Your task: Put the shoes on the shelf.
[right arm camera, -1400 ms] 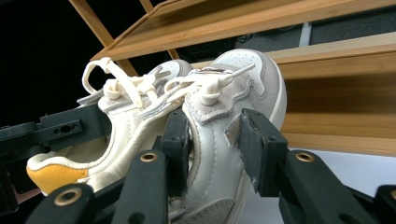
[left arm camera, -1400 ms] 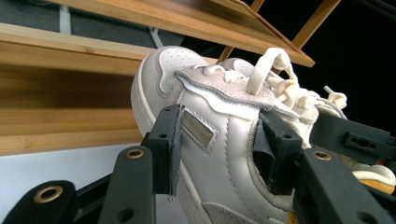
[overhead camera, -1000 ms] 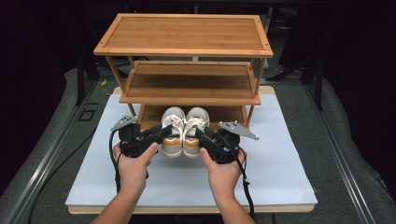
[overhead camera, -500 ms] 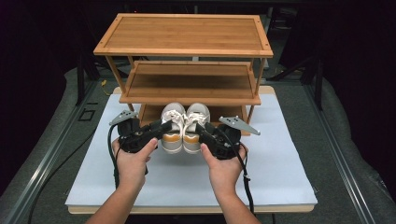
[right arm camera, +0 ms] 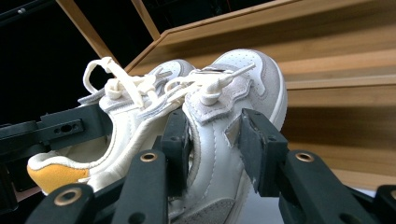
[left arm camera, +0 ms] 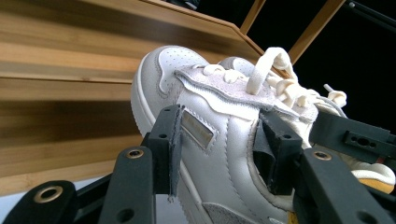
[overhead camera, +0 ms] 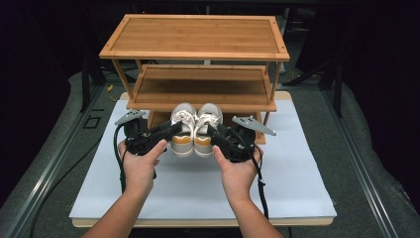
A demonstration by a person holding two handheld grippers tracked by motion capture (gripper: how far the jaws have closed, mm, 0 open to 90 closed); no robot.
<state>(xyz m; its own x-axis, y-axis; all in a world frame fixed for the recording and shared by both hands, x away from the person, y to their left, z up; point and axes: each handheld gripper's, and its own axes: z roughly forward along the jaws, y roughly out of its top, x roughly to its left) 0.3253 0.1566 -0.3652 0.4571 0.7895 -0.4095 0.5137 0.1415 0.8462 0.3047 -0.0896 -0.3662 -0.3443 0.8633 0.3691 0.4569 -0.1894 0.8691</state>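
The left gripper [overhead camera: 171,131] is clamped on the left sneaker [overhead camera: 182,130], and the right gripper [overhead camera: 214,134] on the right sneaker [overhead camera: 206,129]. Both shoes are held side by side above the white mat [overhead camera: 198,183], toes towards the bamboo shoe rack [overhead camera: 198,59].

Bare forearms, two black handheld grippers

Left gripper [overhead camera: 171,131] and right gripper [overhead camera: 214,133] each carry a grey three-cornered plate [overhead camera: 130,117], a trailing black cable [overhead camera: 119,158] and brass-ringed screw holes along blocky black jaws.
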